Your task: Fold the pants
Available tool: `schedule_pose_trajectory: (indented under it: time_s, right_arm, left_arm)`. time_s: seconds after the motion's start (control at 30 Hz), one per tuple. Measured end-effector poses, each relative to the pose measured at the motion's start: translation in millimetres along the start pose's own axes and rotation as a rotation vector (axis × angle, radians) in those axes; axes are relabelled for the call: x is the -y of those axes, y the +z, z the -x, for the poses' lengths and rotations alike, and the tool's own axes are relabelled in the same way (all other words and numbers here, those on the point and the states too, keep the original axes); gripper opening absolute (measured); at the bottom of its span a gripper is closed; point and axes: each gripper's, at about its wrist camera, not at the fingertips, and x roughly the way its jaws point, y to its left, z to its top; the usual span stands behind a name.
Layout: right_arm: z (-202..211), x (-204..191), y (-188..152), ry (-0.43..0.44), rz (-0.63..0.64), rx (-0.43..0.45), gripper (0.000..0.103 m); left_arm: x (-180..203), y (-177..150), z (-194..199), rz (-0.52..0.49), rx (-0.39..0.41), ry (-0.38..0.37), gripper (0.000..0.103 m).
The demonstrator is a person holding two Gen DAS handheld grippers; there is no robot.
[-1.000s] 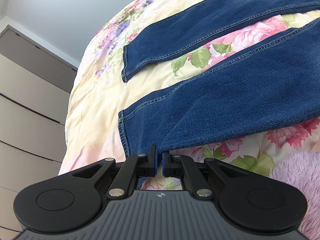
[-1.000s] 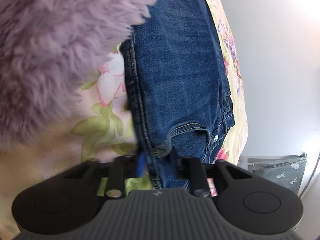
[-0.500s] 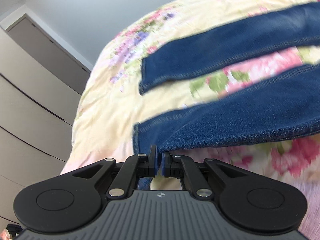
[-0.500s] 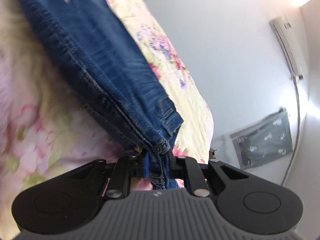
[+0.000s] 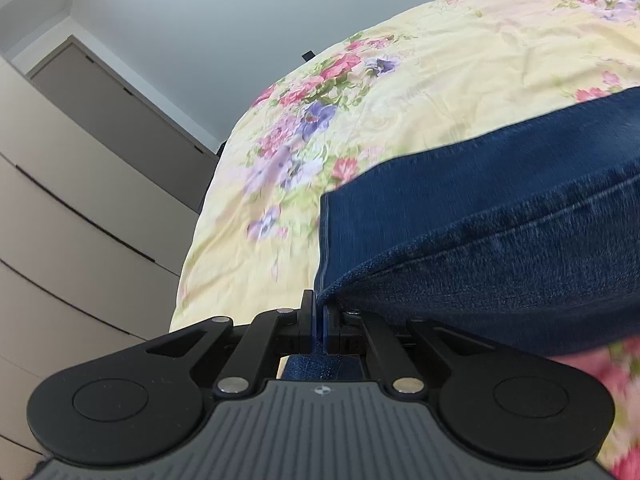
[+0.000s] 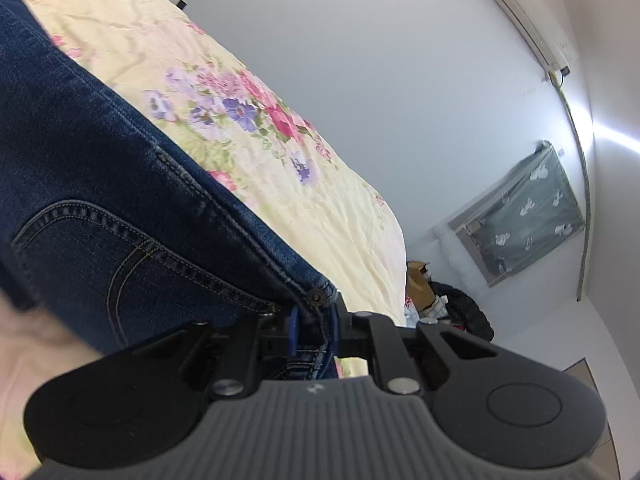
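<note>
Dark blue jeans lie on a floral bedspread. My left gripper is shut on the hem corner of one trouser leg, lifted off the bed; the other leg is hidden behind it. My right gripper is shut on the waistband corner of the jeans, beside a metal rivet and the curved pocket seam. The lifted denim spans from each gripper across the bedspread.
A beige wardrobe with drawer fronts stands left of the bed. On the right side a wall air conditioner, a covered window and a pile of bags and dark clothes sit beyond the bed's edge.
Both grippers have risen and swung over the bed with the near leg and waistband. The far leg and the purple fluffy blanket have dropped out of view.
</note>
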Motion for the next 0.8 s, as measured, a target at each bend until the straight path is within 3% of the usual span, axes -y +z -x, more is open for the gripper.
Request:
schedule_pose_trajectory:
  time_s: [0.27,0.47,0.7,0.8]
  right_arm:
    - [-135,-24,58,0.003,0.036,-0.123,0.008]
    - [-220,-55,67,0.047,0.090,-0.237,0.009]
    - [-247,-67,58,0.073,0.090,-0.275,0.009]
    - [-249,-70,57,0.063,0.090,-0.275,0.010]
  left_arm:
    - [46,75,-93,-0.086,-0.040,0.026,0.003]
    - [84,93,-152,-0.167,-0.092,0.025,0.003]
    - [96,84,-174,-0.217,-0.083,-0.021,0.004]
    - [85,86,-175,-0.192,-0.072,-0.044,0.019]
